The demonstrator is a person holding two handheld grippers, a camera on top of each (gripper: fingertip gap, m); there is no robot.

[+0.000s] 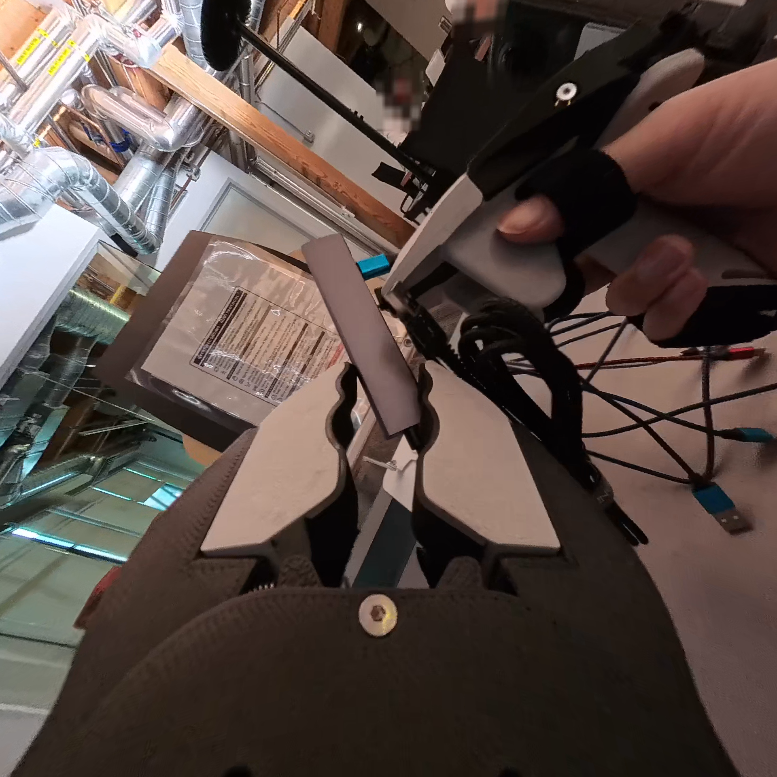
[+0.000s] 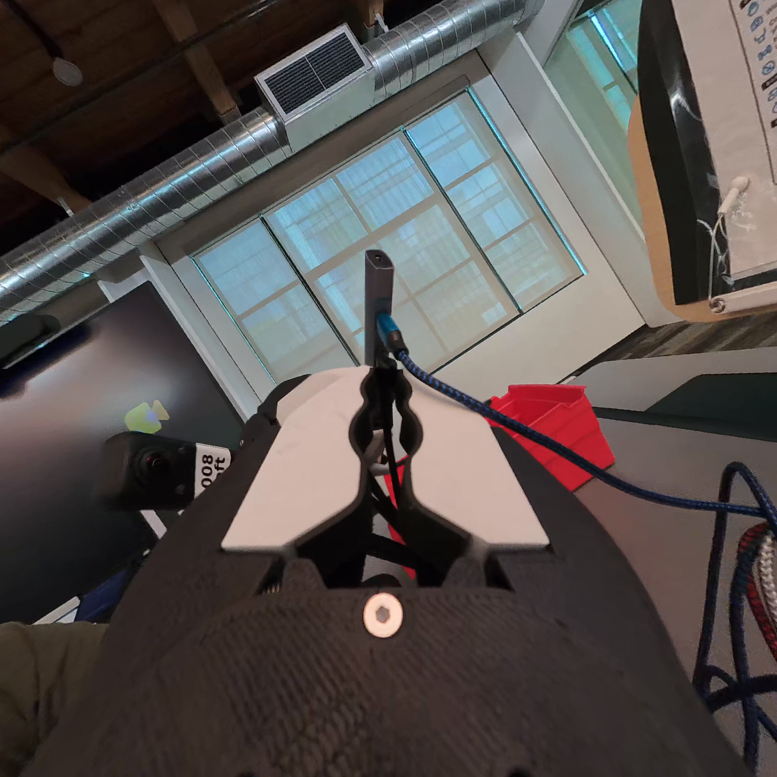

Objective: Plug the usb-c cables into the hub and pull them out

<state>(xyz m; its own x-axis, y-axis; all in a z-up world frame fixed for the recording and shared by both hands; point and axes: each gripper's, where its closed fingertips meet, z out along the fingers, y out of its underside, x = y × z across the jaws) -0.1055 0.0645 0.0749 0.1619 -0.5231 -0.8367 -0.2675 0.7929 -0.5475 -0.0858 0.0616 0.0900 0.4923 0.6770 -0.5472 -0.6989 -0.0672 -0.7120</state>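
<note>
Ductwork (image 1: 63, 176), ribbed silver metal, fills the ceiling in both of your views. Only your left wrist view shows the black-edged board with a plastic-sleeved printed sheet (image 1: 235, 332) in full; the right view cuts it off at the corner. Only your right view shows the red plastic bin (image 2: 555, 433) on the grey table.

Your left gripper (image 1: 384, 393) stands partly closed around the lower end of the slim flat grey metal hub (image 1: 361, 336), which is lifted off the table and tilted. Your right gripper (image 2: 384, 389) is nearly closed on a thin black cable (image 2: 389, 424) just below the hub (image 2: 378, 302); its plug is hidden between the fingers.

A blue metal connector (image 2: 386, 328) on a blue-black braided cable (image 2: 504, 424) sits plugged into the hub's side. The left view shows only its tip. Loose braided cables (image 1: 672, 403) tangle on the table, their ends hard to sort.
</note>
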